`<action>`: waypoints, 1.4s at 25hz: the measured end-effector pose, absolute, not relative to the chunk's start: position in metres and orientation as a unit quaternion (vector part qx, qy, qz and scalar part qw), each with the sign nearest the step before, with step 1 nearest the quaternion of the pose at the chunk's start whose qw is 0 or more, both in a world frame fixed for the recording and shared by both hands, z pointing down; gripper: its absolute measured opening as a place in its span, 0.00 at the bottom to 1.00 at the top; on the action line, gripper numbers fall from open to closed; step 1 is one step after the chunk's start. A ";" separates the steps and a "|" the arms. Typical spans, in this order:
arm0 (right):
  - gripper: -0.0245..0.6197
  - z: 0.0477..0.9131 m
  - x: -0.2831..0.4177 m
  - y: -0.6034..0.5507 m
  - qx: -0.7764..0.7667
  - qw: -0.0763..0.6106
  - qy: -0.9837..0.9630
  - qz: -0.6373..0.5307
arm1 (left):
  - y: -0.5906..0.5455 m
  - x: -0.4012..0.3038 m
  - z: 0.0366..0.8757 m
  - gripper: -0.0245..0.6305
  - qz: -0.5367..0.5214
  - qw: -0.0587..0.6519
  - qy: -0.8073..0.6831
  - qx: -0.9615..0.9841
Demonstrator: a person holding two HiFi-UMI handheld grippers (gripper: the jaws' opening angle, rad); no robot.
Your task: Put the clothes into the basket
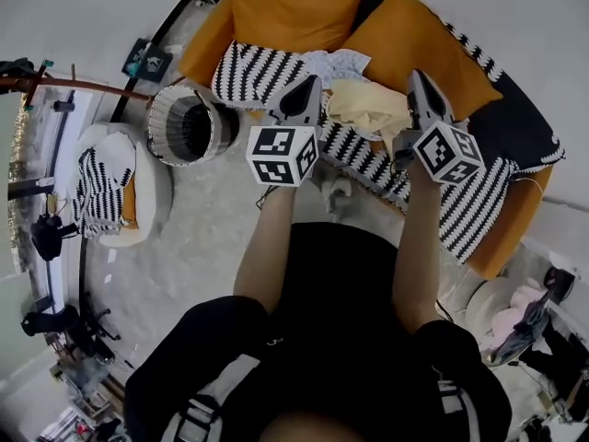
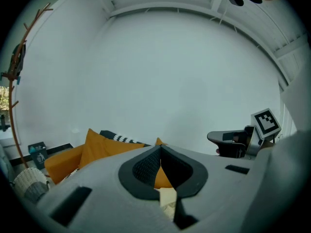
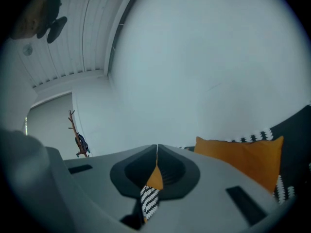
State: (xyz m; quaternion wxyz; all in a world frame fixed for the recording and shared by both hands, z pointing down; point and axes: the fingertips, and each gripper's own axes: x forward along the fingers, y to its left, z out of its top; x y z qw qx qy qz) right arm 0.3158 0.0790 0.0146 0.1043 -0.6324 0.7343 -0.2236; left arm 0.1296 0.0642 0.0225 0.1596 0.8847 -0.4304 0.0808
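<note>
The left gripper [image 1: 309,86] and the right gripper [image 1: 420,79] have jaws closed, empty, beside the cream clothes [image 1: 368,107]; the basket [image 1: 166,122] stands left.

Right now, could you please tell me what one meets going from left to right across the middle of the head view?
White stool, basket, left gripper, cream garment, right gripper.

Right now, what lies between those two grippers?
In the head view, a crumpled pale yellow garment lies on the striped throw, between the left gripper and the right gripper.
</note>
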 end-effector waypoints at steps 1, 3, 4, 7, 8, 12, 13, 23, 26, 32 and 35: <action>0.06 0.028 0.319 0.082 -0.634 0.095 0.731 -0.231 | 0.065 0.132 0.036 0.04 0.089 0.168 -0.431 0.882; 0.06 0.060 0.325 0.093 -0.641 0.072 0.722 -0.251 | 0.069 0.138 0.068 0.04 0.110 0.189 -0.429 0.876; 0.06 0.076 0.329 0.100 -0.647 0.062 0.714 -0.261 | 0.071 0.142 0.085 0.04 0.125 0.199 -0.424 0.875; 0.06 0.124 0.338 0.119 -0.661 0.029 0.691 -0.291 | 0.080 0.154 0.134 0.04 0.170 0.229 -0.408 0.867; 0.06 0.138 0.341 0.122 -0.663 0.019 0.686 -0.299 | 0.080 0.160 0.147 0.04 0.179 0.237 -0.403 0.866; 0.06 0.179 0.335 0.123 -0.665 -0.028 0.681 -0.305 | 0.073 0.171 0.192 0.05 0.203 0.254 -0.381 0.866; 0.06 0.188 0.331 0.122 -0.664 -0.044 0.683 -0.303 | 0.070 0.171 0.202 0.05 0.207 0.256 -0.379 0.865; 0.06 0.290 0.351 0.139 -0.639 -0.162 0.682 -0.316 | 0.055 0.202 0.311 0.05 0.229 0.285 -0.358 0.859; 0.19 0.326 0.362 0.145 -0.635 -0.182 0.674 -0.330 | 0.051 0.208 0.337 0.15 0.235 0.289 -0.348 0.860; 0.42 0.396 0.386 0.155 -0.634 -0.247 0.646 -0.346 | 0.046 0.210 0.381 0.39 0.244 0.302 -0.329 0.861; 0.47 0.422 0.401 0.158 -0.626 -0.329 0.636 -0.310 | 0.046 0.214 0.399 0.46 0.243 0.322 -0.312 0.860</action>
